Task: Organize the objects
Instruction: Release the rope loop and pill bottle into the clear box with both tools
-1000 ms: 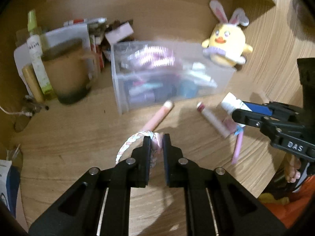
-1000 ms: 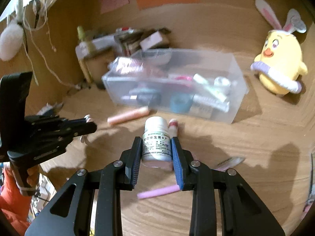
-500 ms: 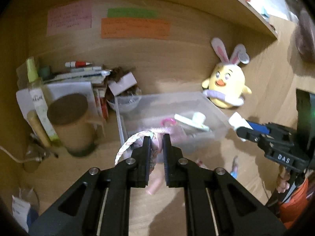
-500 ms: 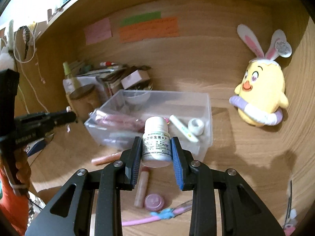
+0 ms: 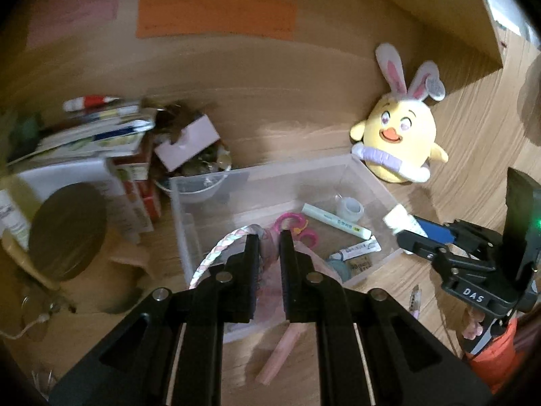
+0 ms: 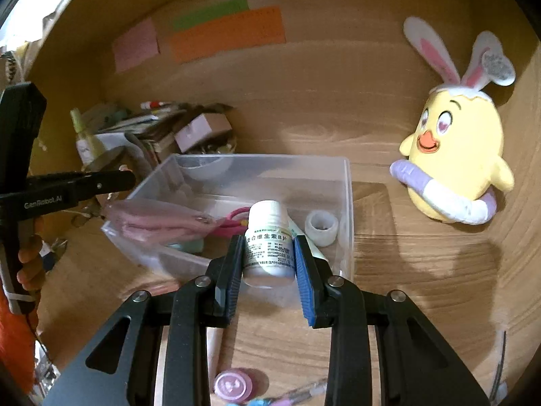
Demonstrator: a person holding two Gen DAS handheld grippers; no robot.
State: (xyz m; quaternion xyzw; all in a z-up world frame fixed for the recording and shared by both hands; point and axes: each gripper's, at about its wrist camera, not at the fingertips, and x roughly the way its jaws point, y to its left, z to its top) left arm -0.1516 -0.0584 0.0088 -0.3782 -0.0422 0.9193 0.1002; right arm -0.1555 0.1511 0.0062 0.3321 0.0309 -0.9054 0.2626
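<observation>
Left gripper [image 5: 269, 248]: fingers [image 5: 251, 253] clamped on a pink-and-white braided cord [image 5: 216, 257], held over the near left part of the clear plastic bin [image 5: 368, 176]. Right gripper [image 6: 268, 264]: fingers [image 6: 302, 270] clamped on a white pill bottle [image 6: 268, 243], upright, poised above the bin's near wall. Inside the bin: pink scissors [image 5: 297, 228], a white tube [image 5: 334, 225], a tape roll [image 5: 351, 208]. Beyond it on the table [image 6: 405, 270], a yellow chick plush [image 6: 454, 155]; nearer, a round pink compact [image 6: 233, 385].
</observation>
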